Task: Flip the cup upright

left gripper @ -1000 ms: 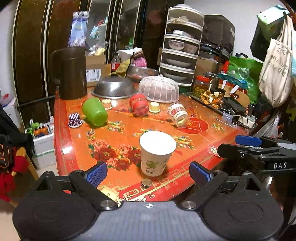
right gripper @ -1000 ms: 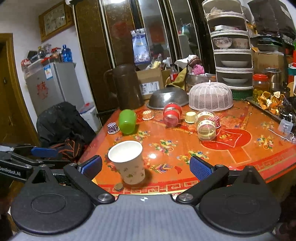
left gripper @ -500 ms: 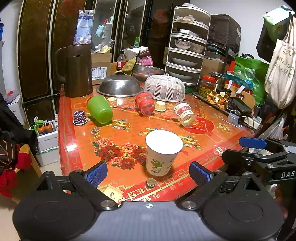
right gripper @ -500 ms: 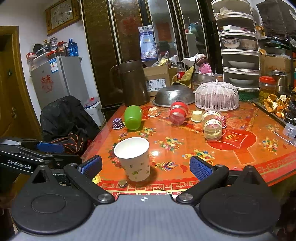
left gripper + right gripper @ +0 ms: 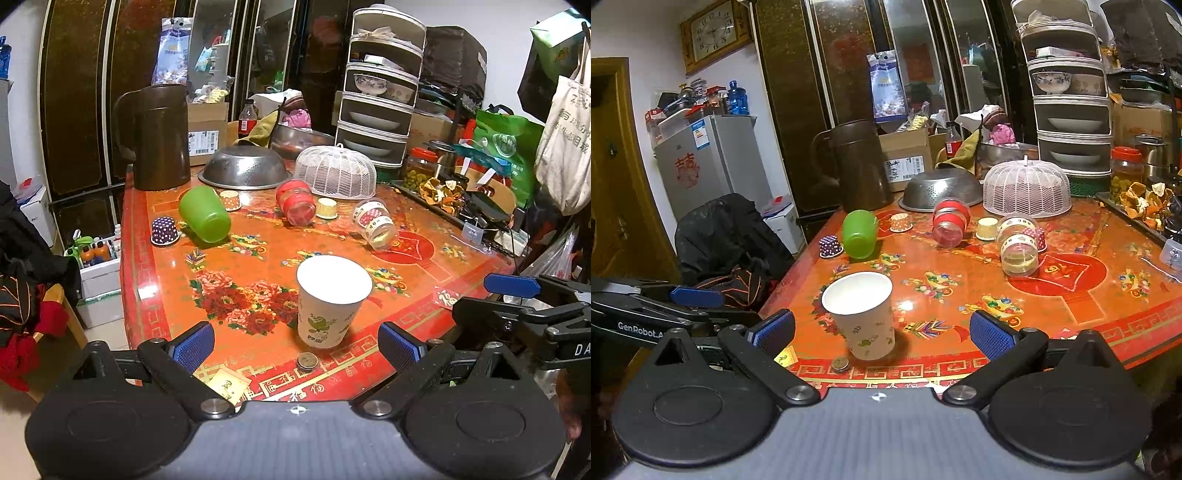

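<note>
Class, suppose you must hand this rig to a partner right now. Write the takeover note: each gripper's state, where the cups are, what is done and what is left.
Left gripper: open, empty, held back at the near table edge.
Right gripper: open, empty, also at the near edge.
Paper cup: upright, mouth up, near the front edge of the red table, beside a coin. That flip looks done.
Green cup, red cup and clear taped cup: on their sides further back.
Left, if wanted: stand those up.
</note>
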